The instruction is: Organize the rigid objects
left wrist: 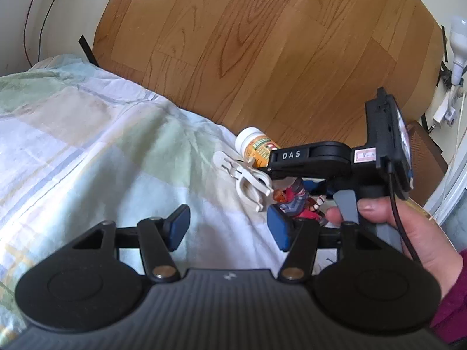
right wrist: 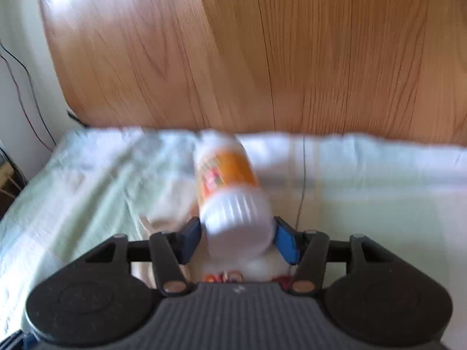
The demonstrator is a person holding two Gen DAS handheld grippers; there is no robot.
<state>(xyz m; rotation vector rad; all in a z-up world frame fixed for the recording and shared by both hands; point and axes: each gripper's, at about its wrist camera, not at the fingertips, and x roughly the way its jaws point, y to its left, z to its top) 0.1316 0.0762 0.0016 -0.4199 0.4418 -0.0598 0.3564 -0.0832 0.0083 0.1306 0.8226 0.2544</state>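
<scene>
Bedsheet [right wrist: 87, 180]; bottle [right wrist: 230, 192] between right gripper [right wrist: 238, 240] pads

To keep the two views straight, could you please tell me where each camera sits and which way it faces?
Left wrist: on the left gripper, looking down across the checked sheet to the wood floor; its open, empty jaws show, plus the right gripper and the hand holding it.
Right wrist: on the right gripper, looking down over the sheet's edge to the floor; its jaws flank the blurred bottle at its cap.
Shared: bottle, sheet, floor.
</scene>
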